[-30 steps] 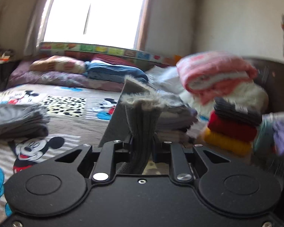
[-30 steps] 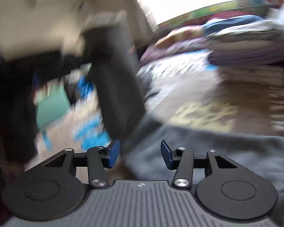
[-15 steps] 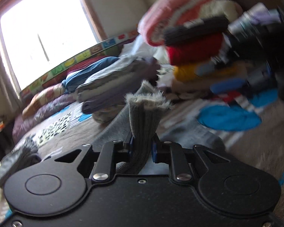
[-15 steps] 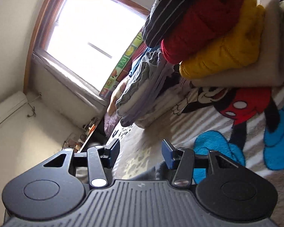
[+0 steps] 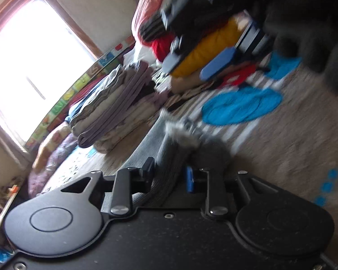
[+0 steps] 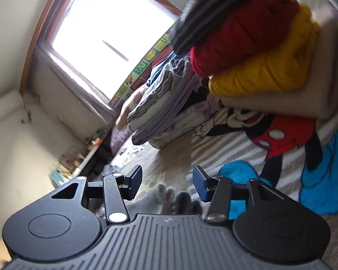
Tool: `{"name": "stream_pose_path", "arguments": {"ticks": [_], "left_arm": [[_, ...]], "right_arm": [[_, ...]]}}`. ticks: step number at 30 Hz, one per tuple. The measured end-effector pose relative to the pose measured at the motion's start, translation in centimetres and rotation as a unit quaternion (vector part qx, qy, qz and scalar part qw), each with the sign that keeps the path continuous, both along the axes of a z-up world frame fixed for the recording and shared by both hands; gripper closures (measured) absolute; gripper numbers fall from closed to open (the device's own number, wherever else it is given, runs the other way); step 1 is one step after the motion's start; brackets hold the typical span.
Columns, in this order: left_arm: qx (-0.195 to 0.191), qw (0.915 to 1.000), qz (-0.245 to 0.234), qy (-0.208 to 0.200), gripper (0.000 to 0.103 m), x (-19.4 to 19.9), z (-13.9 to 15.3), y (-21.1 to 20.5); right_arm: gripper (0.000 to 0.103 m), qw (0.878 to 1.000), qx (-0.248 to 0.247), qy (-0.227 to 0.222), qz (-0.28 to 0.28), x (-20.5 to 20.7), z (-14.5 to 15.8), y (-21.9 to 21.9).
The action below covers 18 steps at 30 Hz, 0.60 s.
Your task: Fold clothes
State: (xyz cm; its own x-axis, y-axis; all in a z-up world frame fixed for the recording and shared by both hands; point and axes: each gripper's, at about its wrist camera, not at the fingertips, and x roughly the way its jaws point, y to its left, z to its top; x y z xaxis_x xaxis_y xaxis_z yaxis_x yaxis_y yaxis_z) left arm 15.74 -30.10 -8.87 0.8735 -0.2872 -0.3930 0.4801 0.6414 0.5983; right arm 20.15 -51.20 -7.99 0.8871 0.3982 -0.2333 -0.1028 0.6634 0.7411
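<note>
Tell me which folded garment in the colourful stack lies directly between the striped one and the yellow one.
The red garment: it sits under the dark striped garment and on the yellow garment.

The left gripper (image 5: pixel 170 175) has just been opening; a folded grey knit garment (image 5: pixel 171 157) stands between its fingers (image 5: pixel 149 168), leaning on the left one, clear of the right. Beyond, on the bed (image 5: pixel 281 139), rise stacks of folded clothes (image 5: pixel 115 110).
</note>
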Motion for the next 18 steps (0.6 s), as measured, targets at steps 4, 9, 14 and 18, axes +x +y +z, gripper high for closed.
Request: {"name": "stream_pose_path", "arguments": {"ticks": [4, 9, 14, 18], "left_arm": [[-0.063, 0.9975, -0.018, 0.026, 0.068, -1.7, 3.0, 3.1], [-0.185, 0.977, 0.101, 0.034, 0.069, 1.8, 6.7, 11.1], [-0.246, 0.9543, 0.155, 0.068, 0.069, 6.7, 6.4, 15.7], [-0.205, 0.9546, 0.135, 0.168, 0.069, 9.1, 1.1, 14.3]], "right_arm": [[0.052, 0.997, -0.071, -0.023, 0.015, 0.2, 1.4, 2.4], [0.06, 0.972, -0.217, -0.072, 0.047, 0.3, 3.2, 8.0], [0.065, 0.931, -0.333, -0.108, 0.101, 0.3, 3.8, 14.0], [0.066, 0.922, -0.364, -0.042, 0.12, 1.9, 1.6, 14.9]]}}
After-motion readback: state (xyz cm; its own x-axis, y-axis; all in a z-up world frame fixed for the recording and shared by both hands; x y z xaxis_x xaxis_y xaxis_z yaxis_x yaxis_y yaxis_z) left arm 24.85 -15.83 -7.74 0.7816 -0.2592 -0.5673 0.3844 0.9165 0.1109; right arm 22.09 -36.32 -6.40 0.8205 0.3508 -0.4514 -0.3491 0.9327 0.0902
